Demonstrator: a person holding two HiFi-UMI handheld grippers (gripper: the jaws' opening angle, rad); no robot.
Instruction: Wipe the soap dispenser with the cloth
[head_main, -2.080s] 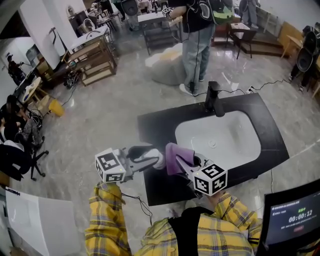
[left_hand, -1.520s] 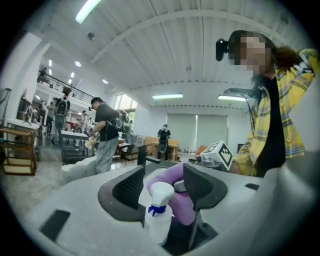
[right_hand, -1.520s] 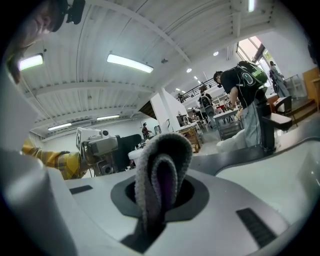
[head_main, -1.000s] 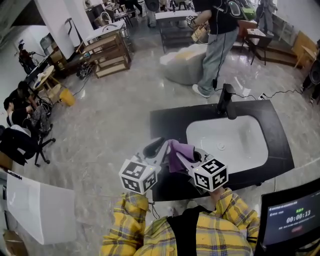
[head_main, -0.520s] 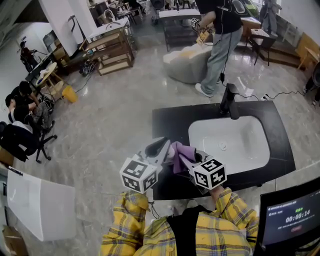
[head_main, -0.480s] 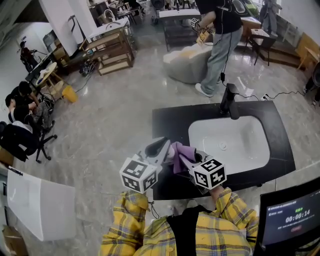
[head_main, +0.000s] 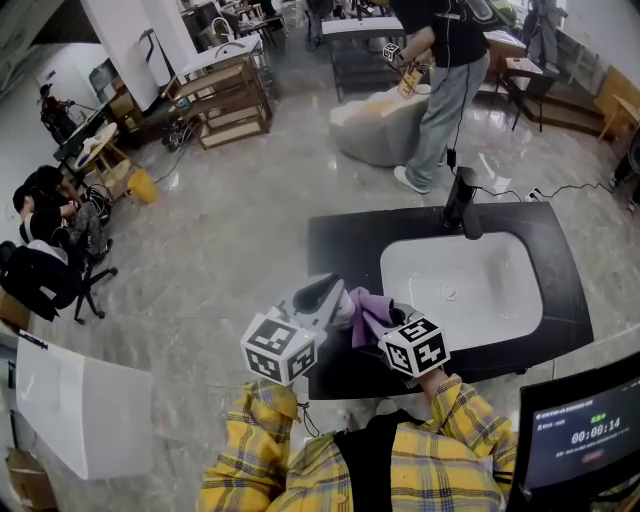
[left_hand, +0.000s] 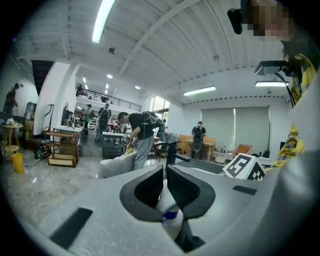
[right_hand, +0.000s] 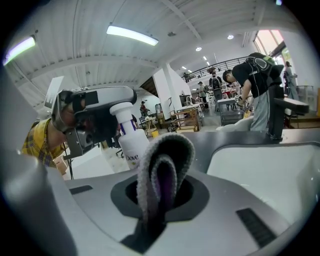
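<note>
The left claw (left_hand: 165, 172) is pressed shut on the soap dispenser (right_hand: 131, 142), a white Dove pump bottle. It is gripped at the neck, just under the pump head, and its body hangs below the jaws. The bottle is opaque, so what is held inside it cannot be told.

Just to the right of that claw, the right claw (right_hand: 161, 192) is pinched on a purple cloth (right_hand: 162, 165), which is folded into a loop that stands up out of the jaws. The cloth is held close beside the bottle; whether the two touch cannot be told.

Both claws are held over the near left part of a black tabletop (head_main: 340, 240). Beyond and to the right of the right claw, a white sink basin (head_main: 500, 265) is set into the tabletop, with a round drain (head_main: 449, 292) seen in its floor. A black faucet (head_main: 461, 200) is mounted at the basin's far rim. Farther off, a person (head_main: 440, 80) is seen standing on the grey floor.
</note>
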